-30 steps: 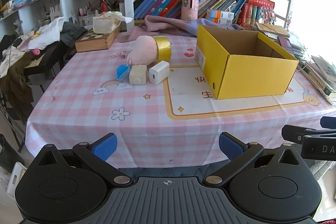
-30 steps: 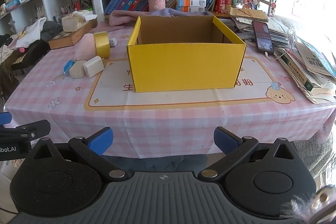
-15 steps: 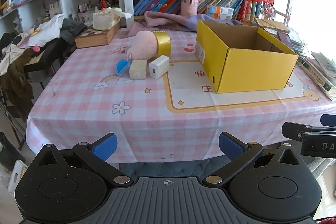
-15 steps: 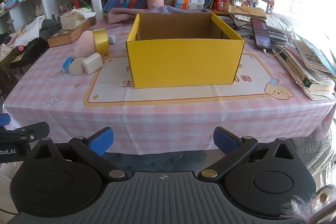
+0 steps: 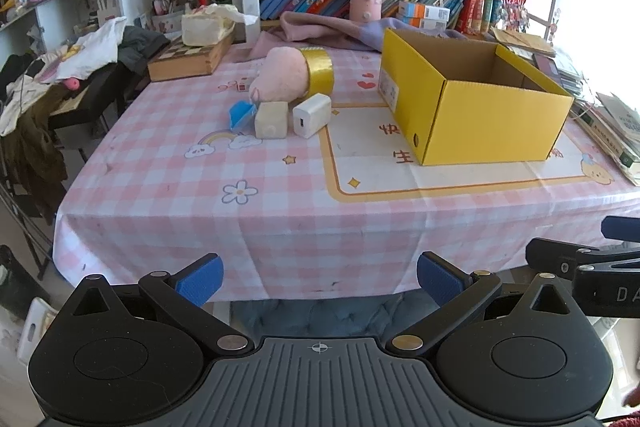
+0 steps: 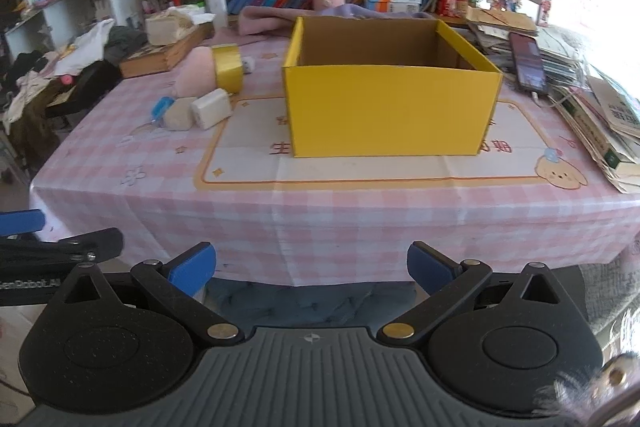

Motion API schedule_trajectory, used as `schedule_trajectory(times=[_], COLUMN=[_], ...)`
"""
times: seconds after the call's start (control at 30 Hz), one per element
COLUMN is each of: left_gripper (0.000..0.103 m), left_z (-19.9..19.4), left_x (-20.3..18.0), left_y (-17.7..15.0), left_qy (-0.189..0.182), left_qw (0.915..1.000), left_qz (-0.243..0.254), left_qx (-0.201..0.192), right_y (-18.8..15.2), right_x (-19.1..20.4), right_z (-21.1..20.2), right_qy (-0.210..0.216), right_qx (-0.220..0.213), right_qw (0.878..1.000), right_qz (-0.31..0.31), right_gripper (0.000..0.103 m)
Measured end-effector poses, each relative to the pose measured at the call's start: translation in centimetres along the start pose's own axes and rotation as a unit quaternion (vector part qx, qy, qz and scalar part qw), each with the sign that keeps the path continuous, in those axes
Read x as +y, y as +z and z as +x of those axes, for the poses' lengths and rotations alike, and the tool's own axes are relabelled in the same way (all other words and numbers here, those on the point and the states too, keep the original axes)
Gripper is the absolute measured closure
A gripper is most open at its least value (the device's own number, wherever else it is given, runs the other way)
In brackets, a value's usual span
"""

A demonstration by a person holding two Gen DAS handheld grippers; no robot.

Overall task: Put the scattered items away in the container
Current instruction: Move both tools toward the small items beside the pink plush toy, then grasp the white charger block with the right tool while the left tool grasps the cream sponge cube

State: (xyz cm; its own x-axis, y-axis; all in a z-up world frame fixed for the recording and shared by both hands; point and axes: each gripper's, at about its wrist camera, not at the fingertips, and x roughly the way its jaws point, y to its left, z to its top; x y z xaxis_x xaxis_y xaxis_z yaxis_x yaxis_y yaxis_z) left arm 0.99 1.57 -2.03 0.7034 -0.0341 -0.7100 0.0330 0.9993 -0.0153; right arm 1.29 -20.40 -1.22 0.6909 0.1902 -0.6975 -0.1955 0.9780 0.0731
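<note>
My left tongs (image 5: 318, 279) and right tongs (image 6: 311, 269) were wide open, holding nothing. The open yellow cardboard box (image 5: 486, 123) sat on the pink checked counter (image 5: 168, 187) beside "生" print, with the white square charger (image 5: 312, 115) nearby.

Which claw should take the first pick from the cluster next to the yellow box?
Left, probably. The left claw looks toward the white charger and beige block; the right claw faces the yellow box. Both are open, short of the table.
</note>
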Motion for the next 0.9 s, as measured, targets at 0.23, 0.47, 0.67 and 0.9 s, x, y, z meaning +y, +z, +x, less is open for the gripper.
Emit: schedule_trajectory(times=[0.23, 0.47, 0.67, 0.9], left_gripper=[0.0, 0.0, 0.0, 0.0], left_z=[0.0, -0.2, -0.4, 0.4], left_x=[1.2, 2.9, 4.5, 7.2], left_y=[-0.3, -0.3, -0.1, 0.9], left_qy=[0.015, 0.031, 0.045, 0.071], left_qw=[0.9998, 0.9993, 0.9986, 0.996], left_qz=[-0.009, -0.021, -0.025, -0.048], left_qx=[0.006, 0.002, -0.011, -0.025], right_y=[0.4, 1.4, 2.6, 4.9], right_x=[1.6, 3.7, 5.2, 8.0], right_z=[0.4, 1.4, 3.0, 6.2], right_qy=[0.019, 0.035, 0.052, 0.083], right_qx=[0.001, -0.004, -0.009, -0.014], right_qw=[1.0, 0.998, 0.997, 0.993], right_qz=[-0.021, -0.052, -0.057, -0.08], right_gripper=[0.0, 0.005, 0.018, 0.021])
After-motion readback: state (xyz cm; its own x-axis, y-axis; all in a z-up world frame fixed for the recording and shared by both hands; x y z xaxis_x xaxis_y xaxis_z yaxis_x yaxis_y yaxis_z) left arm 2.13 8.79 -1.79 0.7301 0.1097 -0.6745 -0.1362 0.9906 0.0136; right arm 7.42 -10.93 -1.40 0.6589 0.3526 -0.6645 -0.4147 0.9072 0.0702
